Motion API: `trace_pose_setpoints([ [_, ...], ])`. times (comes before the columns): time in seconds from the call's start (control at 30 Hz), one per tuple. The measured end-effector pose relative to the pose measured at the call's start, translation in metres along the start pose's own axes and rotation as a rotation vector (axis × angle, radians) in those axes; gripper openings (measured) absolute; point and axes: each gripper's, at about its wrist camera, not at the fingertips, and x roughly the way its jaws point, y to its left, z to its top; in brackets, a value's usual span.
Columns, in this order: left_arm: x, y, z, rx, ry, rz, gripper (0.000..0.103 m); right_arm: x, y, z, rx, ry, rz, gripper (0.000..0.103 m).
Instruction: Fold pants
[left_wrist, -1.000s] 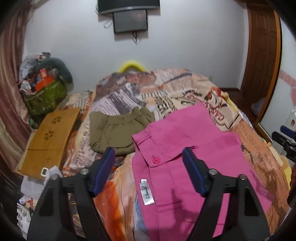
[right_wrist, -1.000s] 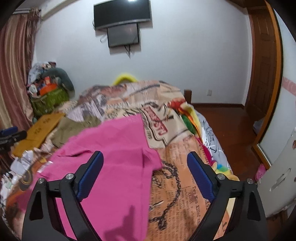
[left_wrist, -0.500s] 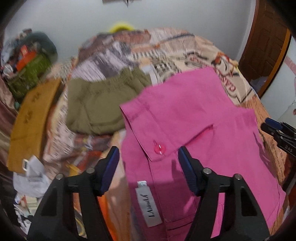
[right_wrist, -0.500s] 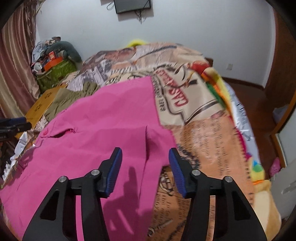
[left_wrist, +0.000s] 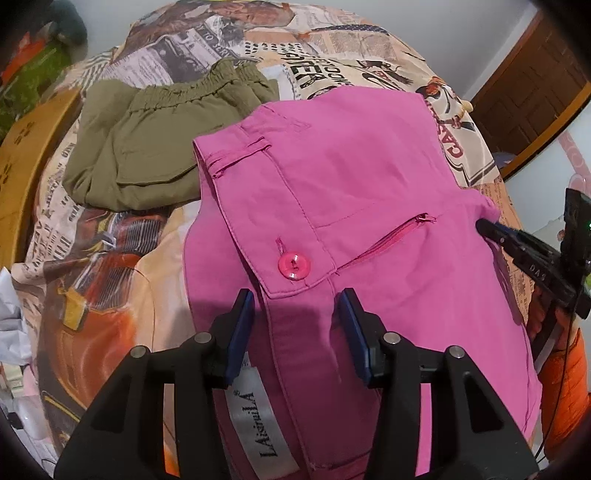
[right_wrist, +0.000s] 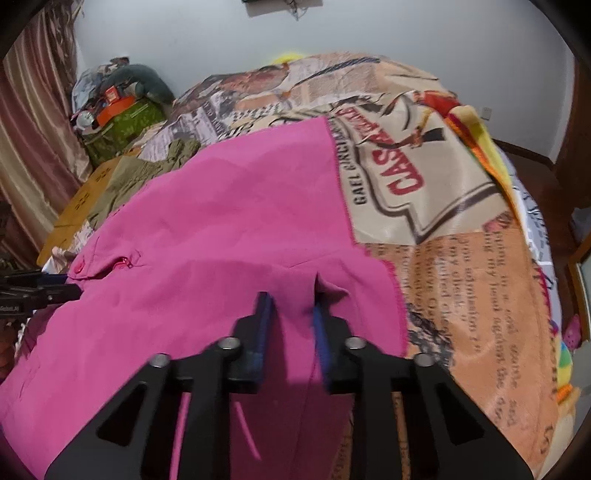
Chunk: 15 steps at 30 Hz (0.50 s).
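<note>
pink pants (left_wrist: 362, 192) lie on a printed bedspread (right_wrist: 461, 229); left gripper (left_wrist: 297, 321) straddles the waistband half-open, right gripper (right_wrist: 291, 321) narrowly parted around a fabric ridge; olive shorts (left_wrist: 147, 147) at 10 o'clock.

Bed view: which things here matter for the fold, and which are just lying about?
For the fold:
pink pants
left gripper, open at the waistband
right gripper, jaws astride a pinch of the hem; grip unclear

Lying about:
olive shorts
printed bedspread
wooden board
green bag
</note>
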Motion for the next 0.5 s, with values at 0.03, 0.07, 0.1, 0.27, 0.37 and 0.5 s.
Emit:
trace_pose_setpoints([
  [0.03, 0.000, 0.001, 0.000, 0.002, -0.004, 0.003, 0.049, 0.002, 0.001, 0.000, -0.004, 0.005, 0.001, 0.009],
  [0.07, 0.001, 0.001, 0.000, 0.004, -0.007, 0.008, 0.049, 0.004, 0.001, -0.001, -0.010, 0.008, 0.001, 0.007],
  [0.1, 0.001, 0.001, 0.000, 0.008, -0.011, 0.015, 0.049, 0.005, 0.001, -0.002, -0.017, 0.009, -0.001, 0.007],
  [0.27, 0.002, -0.006, -0.002, 0.052, -0.035, 0.087, 0.049, 0.006, -0.001, -0.005, -0.025, 0.007, -0.027, 0.004],
  [0.37, 0.002, -0.012, -0.004, 0.091, -0.051, 0.148, 0.049, 0.014, 0.002, -0.005, -0.051, 0.026, -0.073, 0.004],
  [0.5, 0.005, -0.014, -0.005, 0.123, -0.072, 0.242, 0.049, 0.020, -0.001, -0.005, -0.041, 0.041, -0.105, 0.003],
])
